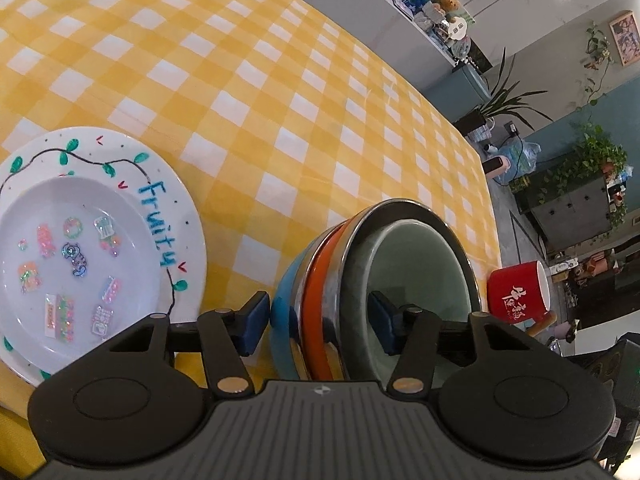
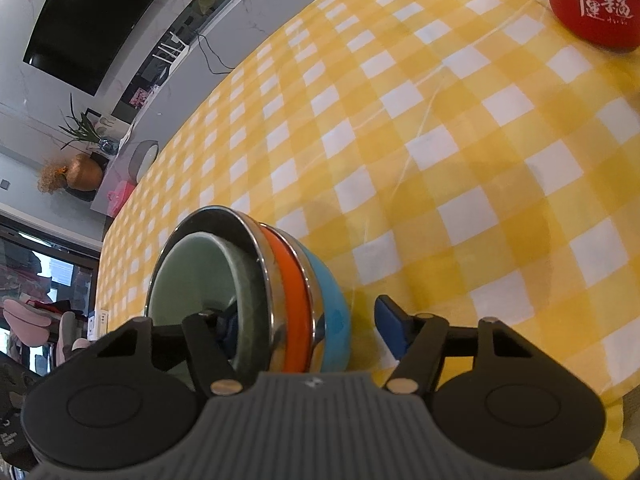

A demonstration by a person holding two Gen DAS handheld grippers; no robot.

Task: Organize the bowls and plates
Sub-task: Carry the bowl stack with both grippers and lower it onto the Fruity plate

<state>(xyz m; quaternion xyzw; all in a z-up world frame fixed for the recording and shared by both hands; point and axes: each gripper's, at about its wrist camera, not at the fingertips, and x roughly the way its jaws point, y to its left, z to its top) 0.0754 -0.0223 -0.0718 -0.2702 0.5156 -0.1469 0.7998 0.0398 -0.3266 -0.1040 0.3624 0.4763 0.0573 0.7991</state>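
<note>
A nested stack of bowls point(image 1: 320, 280) stands on the yellow checked tablecloth: blue outermost, then steel and orange, with a pale green bowl point(image 1: 416, 264) inside. My left gripper point(image 1: 318, 304) straddles its near wall. One pad lies right against the blue outside and the other sits inside the green bowl; I see no firm squeeze. My right gripper point(image 2: 304, 312) straddles the same stack of bowls point(image 2: 296, 280) from the other side. One of its fingers is inside the green bowl, and the outer finger stands a small gap off the blue wall. A sticker-decorated small plate point(image 1: 76, 268) rests on a large "Fruity" plate point(image 1: 176, 208).
A red mug point(image 1: 516, 292) with white characters stands near the table's edge beyond the bowls; the red mug point(image 2: 592, 4) also shows in the right wrist view. The yellow tablecloth point(image 1: 280, 100) stretches far beyond. Plants and furniture stand off the table.
</note>
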